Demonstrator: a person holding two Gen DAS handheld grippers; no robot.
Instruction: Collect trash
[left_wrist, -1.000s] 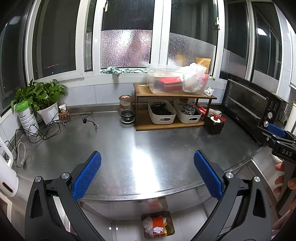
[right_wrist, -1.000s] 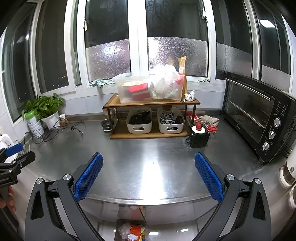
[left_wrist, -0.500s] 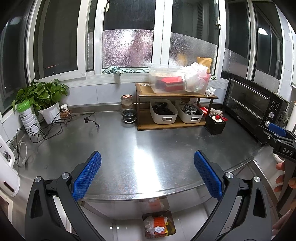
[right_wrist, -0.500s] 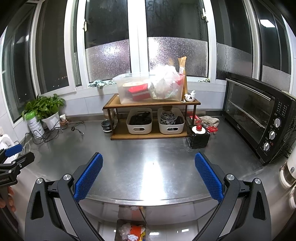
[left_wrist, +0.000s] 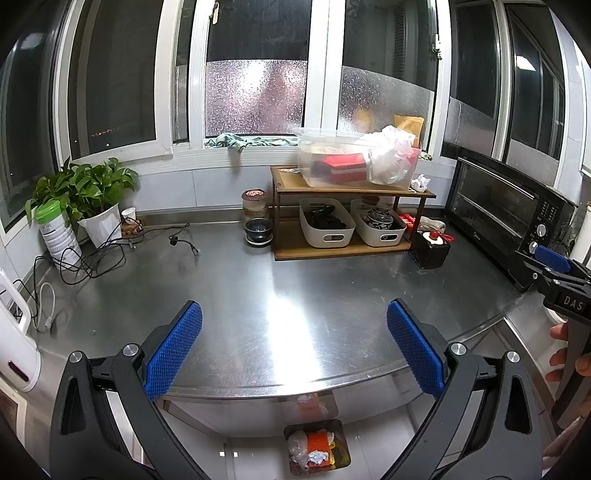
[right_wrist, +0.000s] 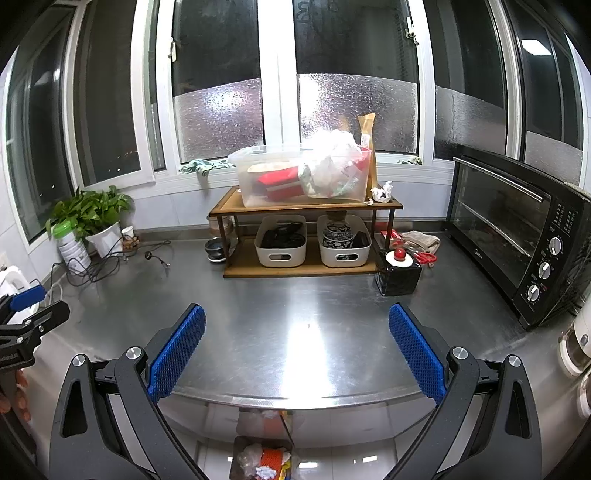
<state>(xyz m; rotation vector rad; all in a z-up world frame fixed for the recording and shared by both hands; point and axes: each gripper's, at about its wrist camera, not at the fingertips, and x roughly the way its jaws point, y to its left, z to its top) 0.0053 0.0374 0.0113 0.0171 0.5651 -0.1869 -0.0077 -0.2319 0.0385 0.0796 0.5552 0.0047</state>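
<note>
My left gripper (left_wrist: 294, 349) is open and empty, held over the front edge of a steel counter (left_wrist: 277, 295). My right gripper (right_wrist: 295, 350) is open and empty too, over the same counter (right_wrist: 295, 314). A brown trash bin (left_wrist: 317, 448) with crumpled white, orange and yellow scraps stands on the floor below the counter edge; it also shows in the right wrist view (right_wrist: 264, 459). A crumpled white paper ball (right_wrist: 381, 192) lies on the right end of the wooden shelf's top; it shows in the left wrist view as well (left_wrist: 420, 182).
A wooden shelf (right_wrist: 306, 236) at the back holds a clear plastic tub (right_wrist: 303, 177) and two white baskets. A black toaster oven (right_wrist: 517, 232) stands at the right. A potted plant (left_wrist: 92, 199), cables (left_wrist: 92, 254) and a black cube jar (right_wrist: 397, 271) are around.
The left wrist view has shifted slightly, so the shelf and plant appear a little further right. Both grippers stay open and empty.
</note>
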